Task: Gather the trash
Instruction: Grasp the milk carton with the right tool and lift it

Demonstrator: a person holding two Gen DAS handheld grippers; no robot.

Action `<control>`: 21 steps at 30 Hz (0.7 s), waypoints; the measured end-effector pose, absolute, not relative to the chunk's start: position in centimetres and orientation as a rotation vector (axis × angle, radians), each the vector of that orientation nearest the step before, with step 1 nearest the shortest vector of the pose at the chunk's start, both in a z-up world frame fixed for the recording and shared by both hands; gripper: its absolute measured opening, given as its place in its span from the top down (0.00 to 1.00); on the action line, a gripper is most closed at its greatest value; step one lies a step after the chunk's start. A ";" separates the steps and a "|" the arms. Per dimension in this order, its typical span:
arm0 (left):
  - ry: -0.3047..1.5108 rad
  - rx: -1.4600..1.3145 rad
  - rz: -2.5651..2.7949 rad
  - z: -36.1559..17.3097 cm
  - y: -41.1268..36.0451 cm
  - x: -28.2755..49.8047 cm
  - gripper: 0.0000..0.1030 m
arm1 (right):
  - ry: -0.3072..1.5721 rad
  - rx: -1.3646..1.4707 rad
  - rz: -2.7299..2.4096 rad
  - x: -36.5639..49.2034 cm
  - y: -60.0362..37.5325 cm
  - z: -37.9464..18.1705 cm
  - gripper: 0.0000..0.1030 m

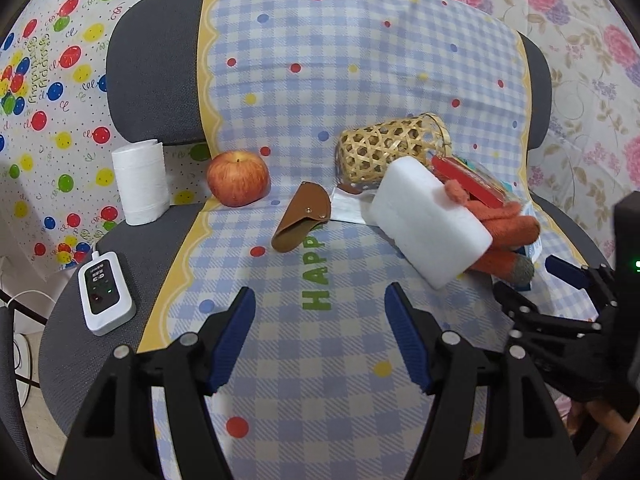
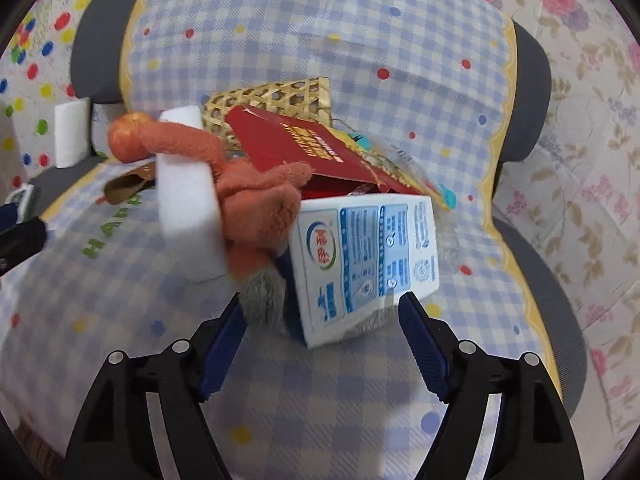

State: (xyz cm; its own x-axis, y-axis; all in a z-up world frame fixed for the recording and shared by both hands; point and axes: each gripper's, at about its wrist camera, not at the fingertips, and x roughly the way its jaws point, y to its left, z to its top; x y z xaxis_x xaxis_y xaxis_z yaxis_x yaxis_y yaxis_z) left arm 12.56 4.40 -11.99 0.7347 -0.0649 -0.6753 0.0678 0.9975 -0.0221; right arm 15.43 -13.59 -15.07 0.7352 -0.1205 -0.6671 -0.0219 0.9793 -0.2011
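On the chair seat, covered by a blue checked cloth [image 1: 320, 380], the left gripper [image 1: 320, 320] hovers with its jaws wide apart and nothing between them, over the front middle of the seat. At the seat's left edge lie a white power adapter [image 1: 106, 292] and an upright roll of white bags [image 1: 140, 182], with an apple [image 1: 238, 178] and a brown leather pouch [image 1: 302, 216] further in.

The trash pile sits toward the right edge: a white foam block [image 1: 428, 220] leaning on an orange glove [image 2: 256, 208], a red booklet [image 2: 296, 148] and a milk carton [image 2: 364, 260]. Behind them a woven bamboo basket [image 1: 390, 146] lies on its side; I cannot tell its contents.

The right gripper [image 2: 322, 340] points at the carton, jaws spread wide on either side of its near bottom corner, gripping nothing.
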 end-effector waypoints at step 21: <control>0.769 0.015 -0.167 -12.7 0.6 12.1 0.36 | 0.720 0.090 -0.043 10.9 -23.6 -13.3 0.60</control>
State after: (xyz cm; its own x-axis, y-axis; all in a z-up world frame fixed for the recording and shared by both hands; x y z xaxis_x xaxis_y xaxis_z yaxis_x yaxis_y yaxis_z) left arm 12.13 0.65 -12.71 0.7061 -0.1450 -0.6931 0.1563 0.9866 -0.0472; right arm 10.89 -23.65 -13.26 0.7509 -0.0082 -0.6604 0.0702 0.9952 0.0675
